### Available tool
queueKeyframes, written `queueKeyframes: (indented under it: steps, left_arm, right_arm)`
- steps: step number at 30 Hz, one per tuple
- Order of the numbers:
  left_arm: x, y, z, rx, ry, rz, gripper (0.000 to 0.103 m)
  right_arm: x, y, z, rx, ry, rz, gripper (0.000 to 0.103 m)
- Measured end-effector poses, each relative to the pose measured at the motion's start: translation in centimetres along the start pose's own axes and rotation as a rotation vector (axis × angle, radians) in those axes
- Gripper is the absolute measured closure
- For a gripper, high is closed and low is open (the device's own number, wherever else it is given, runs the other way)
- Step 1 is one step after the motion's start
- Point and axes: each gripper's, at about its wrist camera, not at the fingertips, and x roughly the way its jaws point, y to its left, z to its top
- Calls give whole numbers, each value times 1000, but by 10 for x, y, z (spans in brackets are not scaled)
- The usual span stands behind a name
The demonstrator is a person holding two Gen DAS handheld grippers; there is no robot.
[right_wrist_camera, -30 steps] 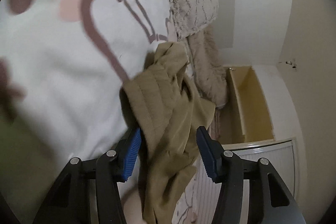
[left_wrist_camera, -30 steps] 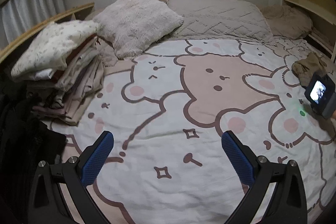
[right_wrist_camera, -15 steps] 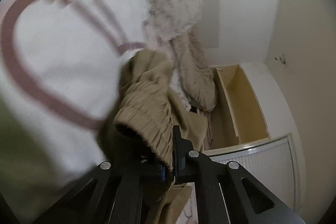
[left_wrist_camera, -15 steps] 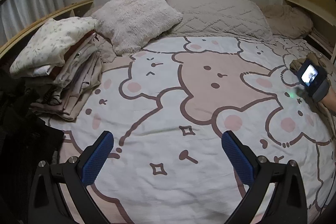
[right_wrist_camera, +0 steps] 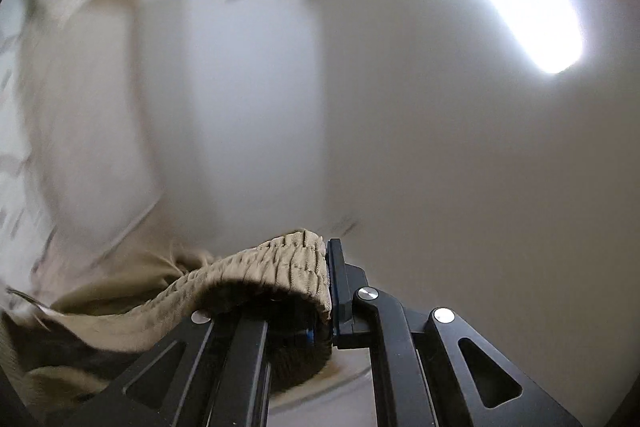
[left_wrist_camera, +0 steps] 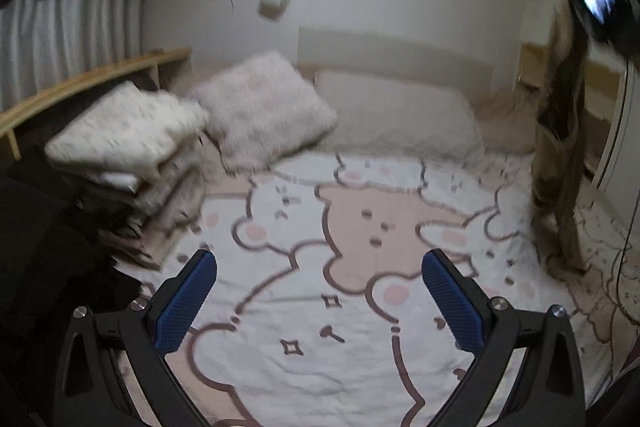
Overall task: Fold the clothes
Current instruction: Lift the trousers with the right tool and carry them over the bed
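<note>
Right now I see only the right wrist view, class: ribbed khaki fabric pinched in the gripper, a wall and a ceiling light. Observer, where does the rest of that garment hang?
Observer: The khaki ribbed garment dangles full length at the bed's right edge, its lower end near the bear-print bedspread.
Operator: Is the left gripper helping?
Observer: No. The left gripper is open, holding nothing, above the bedspread.
Operator: Where could folded clothes go?
Observer: A stack of folded clothes sits at the bed's left, beside a fluffy cream pillow.
</note>
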Motion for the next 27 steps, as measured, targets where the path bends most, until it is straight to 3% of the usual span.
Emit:
queueKeyframes:
  steps: [5, 6, 7, 11, 13, 18, 20, 21, 24, 27]
  left_arm:
    - [-67, 29, 18, -13, -121, 27, 0]
    - [-83, 37, 22, -13, -148, 38, 0]
    - [-96, 43, 24, -15, -167, 44, 0]
    - [-147, 70, 25, -29, -234, 72, 0]
    - [-163, 78, 19, -35, -234, 76, 0]
    - [-172, 90, -9, -57, -162, 65, 0]
    - [-159, 89, -25, -91, -108, 38, 0]
    - [-151, 86, -34, -112, -81, 17, 0]
    - [-119, 71, -64, -155, -12, -9, 0]
    - [-93, 47, -91, -159, 32, -22, 0]
  right_arm:
    - [-58, -137, 108, 246, -176, -99, 98]
    - [-70, -165, 126, 323, -193, -74, 98]
    - [-82, -191, 144, 402, -207, -43, 98]
    - [-108, -239, 166, 685, -180, 290, 98]
    - [-116, -237, 160, 820, -150, 520, 98]
    - [-133, -130, 130, 1026, 37, 1051, 98]
    - [-154, -87, 124, 1017, 103, 1137, 98]
    - [-166, -54, 121, 987, 143, 1160, 98]
    - [-198, -3, 110, 943, 188, 1197, 98]
    - [-204, 14, 104, 944, 228, 1235, 98]
